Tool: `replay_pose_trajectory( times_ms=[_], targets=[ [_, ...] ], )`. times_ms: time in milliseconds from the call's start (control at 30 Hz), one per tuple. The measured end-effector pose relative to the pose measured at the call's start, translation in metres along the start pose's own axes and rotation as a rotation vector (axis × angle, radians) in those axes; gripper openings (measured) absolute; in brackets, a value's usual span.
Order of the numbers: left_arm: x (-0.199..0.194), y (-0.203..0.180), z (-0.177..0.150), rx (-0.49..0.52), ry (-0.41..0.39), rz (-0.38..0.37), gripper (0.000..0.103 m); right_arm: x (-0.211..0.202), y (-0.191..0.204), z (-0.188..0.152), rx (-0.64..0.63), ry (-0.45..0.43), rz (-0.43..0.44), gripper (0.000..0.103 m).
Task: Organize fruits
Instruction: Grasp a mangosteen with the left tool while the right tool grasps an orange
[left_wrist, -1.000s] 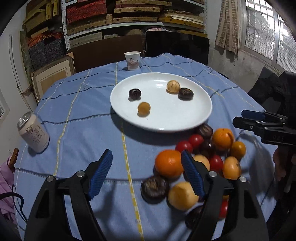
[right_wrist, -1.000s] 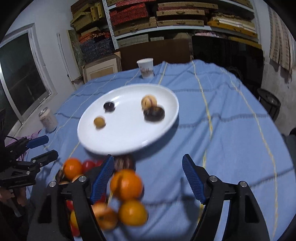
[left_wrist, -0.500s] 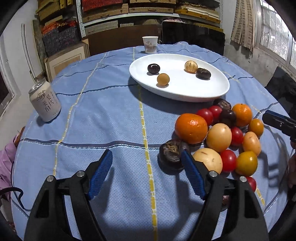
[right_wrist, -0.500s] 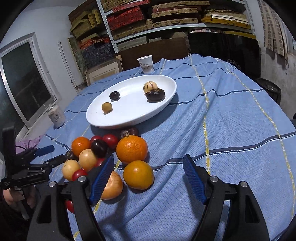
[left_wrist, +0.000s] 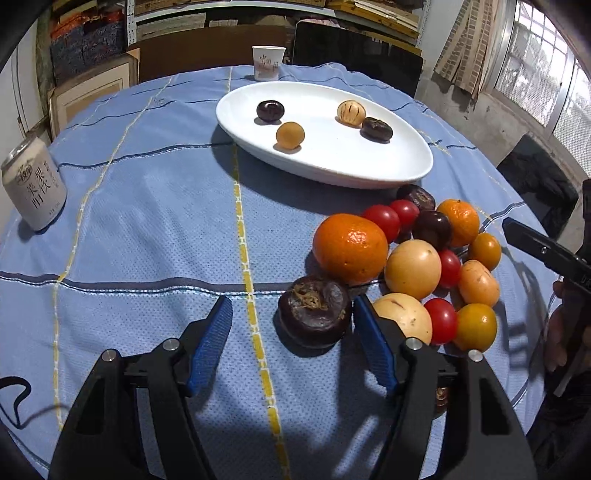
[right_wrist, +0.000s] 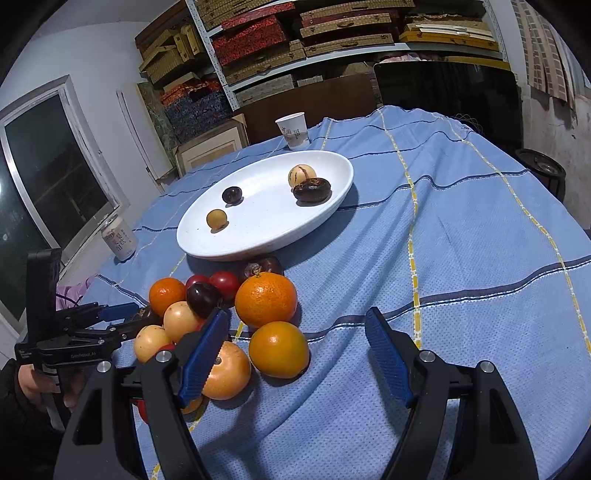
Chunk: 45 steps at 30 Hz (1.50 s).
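Note:
A white oval plate (left_wrist: 369, 162) (right_wrist: 258, 236) holds several small fruits, dark and tan. A pile of oranges, tomatoes, yellow and dark fruits lies on the blue cloth in front of it. My left gripper (left_wrist: 291, 325) is open, low over the cloth, with a dark wrinkled fruit (left_wrist: 314, 312) between its fingertips, close to the right pad. My right gripper (right_wrist: 295, 332) is open; a small orange (right_wrist: 279, 349) lies between its fingers and a larger orange (right_wrist: 266, 299) just beyond. The left gripper shows in the right wrist view (right_wrist: 110, 319).
A white drink can (left_wrist: 33, 184) (right_wrist: 119, 238) stands at the table's left side. A paper cup (left_wrist: 268, 62) (right_wrist: 293, 130) stands behind the plate. Shelves with boxes and a dark chair lie beyond the round table.
Both grippers have come down and back toward the near edge of the fruit pile. The left one now has the dark wrinkled fruit between its open fingers; the right frames the small orange.

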<state>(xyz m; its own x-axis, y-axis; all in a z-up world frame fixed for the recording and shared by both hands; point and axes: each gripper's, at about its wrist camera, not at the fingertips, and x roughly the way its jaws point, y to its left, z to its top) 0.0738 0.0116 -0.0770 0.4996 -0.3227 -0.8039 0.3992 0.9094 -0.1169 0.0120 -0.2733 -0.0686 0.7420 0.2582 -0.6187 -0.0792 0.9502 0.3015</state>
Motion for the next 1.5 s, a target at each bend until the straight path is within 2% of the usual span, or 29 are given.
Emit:
replay_pose_trajectory(
  times_ms=[33, 67, 100, 167, 200, 333, 433, 467, 500, 533, 567, 600, 633, 700, 800, 967, 1033, 1133, 1200, 1267, 1367, 1500],
  targets=[
    [0.001, 0.0, 0.0, -0.002, -0.001, -0.002, 0.067, 0.0, 0.0, 0.0, 0.0, -0.001, -0.002, 0.078],
    [0.0, -0.001, 0.0, 0.001, -0.003, -0.005, 0.062, 0.0, 0.0, 0.0, 0.0, -0.001, -0.002, 0.078],
    [0.0, -0.003, 0.0, 0.01, -0.007, -0.018, 0.052, -0.001, 0.0, 0.0, 0.001, -0.002, -0.002, 0.078],
    [-0.002, -0.01, 0.0, 0.046, -0.017, -0.037, 0.041, 0.0, 0.001, 0.0, 0.003, -0.003, -0.001, 0.078],
    [-0.003, -0.014, -0.001, 0.063, -0.022, -0.037, 0.039, 0.0, 0.001, 0.0, 0.002, -0.003, -0.001, 0.078],
    [-0.004, -0.015, -0.002, 0.084, -0.014, -0.055, 0.039, 0.0, 0.001, -0.001, 0.003, -0.004, 0.0, 0.078],
    [-0.004, -0.02, -0.004, 0.128, -0.009, -0.032, 0.039, 0.0, 0.0, -0.001, 0.006, -0.004, 0.004, 0.078],
    [-0.004, -0.022, -0.004, 0.142, -0.009, -0.004, 0.042, 0.0, 0.001, -0.001, 0.007, -0.003, 0.004, 0.078],
    [-0.004, -0.022, -0.004, 0.145, -0.012, 0.025, 0.055, 0.0, 0.001, -0.001, 0.008, -0.002, 0.004, 0.078],
    [-0.004, -0.022, -0.004, 0.142, -0.016, 0.062, 0.062, 0.0, 0.0, -0.001, 0.008, -0.004, 0.003, 0.078],
    [-0.003, -0.019, -0.003, 0.13, -0.015, 0.084, 0.067, -0.001, 0.0, -0.001, 0.009, -0.007, 0.004, 0.078],
    [-0.003, -0.016, -0.003, 0.117, -0.01, 0.074, 0.067, -0.001, 0.001, -0.001, 0.009, -0.009, 0.004, 0.078],
    [-0.003, -0.015, -0.003, 0.114, -0.01, 0.072, 0.067, -0.001, 0.0, -0.001, 0.011, -0.01, 0.004, 0.078],
    [-0.002, -0.016, -0.004, 0.125, -0.005, 0.065, 0.039, -0.001, 0.0, -0.001, 0.012, -0.01, 0.004, 0.078],
    [-0.006, -0.015, -0.004, 0.118, -0.027, 0.075, 0.039, -0.002, 0.0, -0.001, 0.007, -0.012, 0.002, 0.078],
    [-0.023, 0.006, -0.005, 0.005, -0.115, 0.079, 0.039, -0.002, 0.011, -0.004, -0.054, 0.003, 0.005, 0.078],
    [-0.024, 0.013, -0.005, -0.027, -0.121, 0.083, 0.039, 0.003, 0.023, -0.007, -0.118, 0.034, -0.026, 0.078],
    [-0.023, 0.009, -0.004, -0.008, -0.114, 0.093, 0.039, 0.005, 0.036, -0.011, -0.183, 0.042, -0.065, 0.077],
    [-0.023, 0.004, -0.004, 0.014, -0.118, 0.102, 0.039, 0.01, 0.034, -0.01, -0.169, 0.068, -0.08, 0.07],
    [-0.022, 0.002, -0.004, 0.028, -0.113, 0.103, 0.039, 0.015, 0.026, -0.009, -0.129, 0.1, -0.063, 0.058],
    [-0.021, 0.003, -0.004, 0.025, -0.101, 0.098, 0.039, 0.017, 0.018, -0.009, -0.087, 0.11, -0.046, 0.048],
    [-0.019, 0.001, -0.004, 0.027, -0.094, 0.097, 0.039, 0.019, 0.015, -0.008, -0.066, 0.125, -0.041, 0.048]
  ],
)
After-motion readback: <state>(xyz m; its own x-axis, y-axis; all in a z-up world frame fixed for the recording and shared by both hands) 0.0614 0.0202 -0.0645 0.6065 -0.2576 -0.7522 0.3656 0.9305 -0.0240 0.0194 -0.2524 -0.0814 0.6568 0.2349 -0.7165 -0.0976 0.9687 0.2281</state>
